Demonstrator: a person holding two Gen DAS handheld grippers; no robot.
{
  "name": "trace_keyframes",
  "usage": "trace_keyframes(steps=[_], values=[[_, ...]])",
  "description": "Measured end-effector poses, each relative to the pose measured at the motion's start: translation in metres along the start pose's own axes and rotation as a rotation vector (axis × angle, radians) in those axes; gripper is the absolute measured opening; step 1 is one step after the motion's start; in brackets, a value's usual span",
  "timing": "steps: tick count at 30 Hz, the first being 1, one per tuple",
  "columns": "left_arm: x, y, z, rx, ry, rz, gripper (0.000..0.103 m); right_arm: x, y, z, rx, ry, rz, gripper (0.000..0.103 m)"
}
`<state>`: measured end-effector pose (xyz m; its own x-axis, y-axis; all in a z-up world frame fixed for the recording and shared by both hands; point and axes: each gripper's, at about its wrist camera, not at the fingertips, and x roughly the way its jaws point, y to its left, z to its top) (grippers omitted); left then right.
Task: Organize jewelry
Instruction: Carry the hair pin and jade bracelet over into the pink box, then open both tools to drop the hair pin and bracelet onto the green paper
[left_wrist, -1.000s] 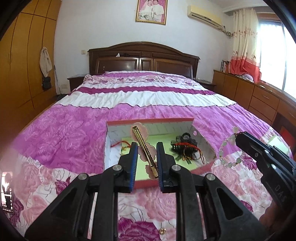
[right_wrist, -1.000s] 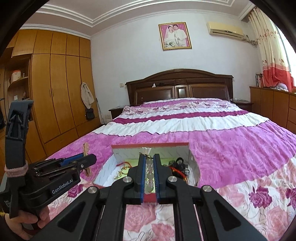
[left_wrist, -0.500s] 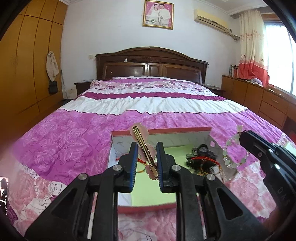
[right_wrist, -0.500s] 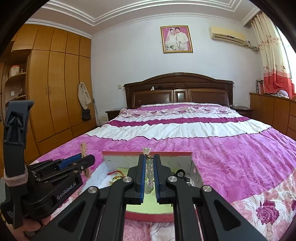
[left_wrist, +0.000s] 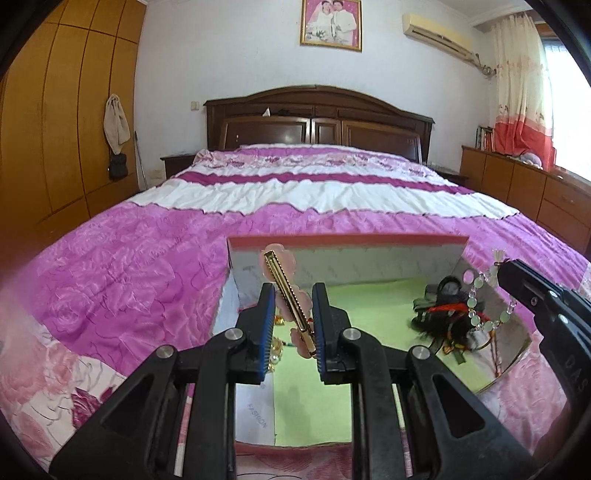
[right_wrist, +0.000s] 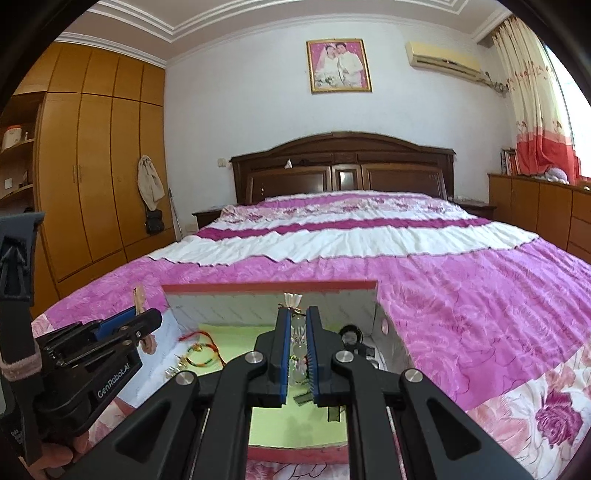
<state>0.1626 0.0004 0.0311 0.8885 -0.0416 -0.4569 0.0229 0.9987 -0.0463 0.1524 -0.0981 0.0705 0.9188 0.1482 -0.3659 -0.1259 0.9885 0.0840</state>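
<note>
On the pink bedspread (left_wrist: 122, 266), an open box (left_wrist: 343, 243) holds hair ties (left_wrist: 443, 314); left gripper (left_wrist: 293, 325) pinches a hair clip (left_wrist: 288, 295), right gripper (right_wrist: 297, 350) a bead bracelet (right_wrist: 298, 363).

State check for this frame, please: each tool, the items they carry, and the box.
Left tool: shut on gold hair clip.
Right tool: shut on pale bead bracelet, dangling.
Box: open, jewelry inside.
Red cord bracelet: lying in box.

Box (left_wrist: 343, 254) on bed (left_wrist: 147, 258)

Bed w/ pink quilt (left_wrist: 155, 258), wardrobe (right_wrist: 92, 184), framed pic (right_wrist: 338, 65).
</note>
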Motion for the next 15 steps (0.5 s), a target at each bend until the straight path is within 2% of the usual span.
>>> trace_keyframes(steps=[15], values=[[0.035, -0.004, -0.018, 0.011, 0.169, -0.028, 0.012, 0.037, -0.004, -0.026, 0.01, 0.157, 0.0, 0.01]])
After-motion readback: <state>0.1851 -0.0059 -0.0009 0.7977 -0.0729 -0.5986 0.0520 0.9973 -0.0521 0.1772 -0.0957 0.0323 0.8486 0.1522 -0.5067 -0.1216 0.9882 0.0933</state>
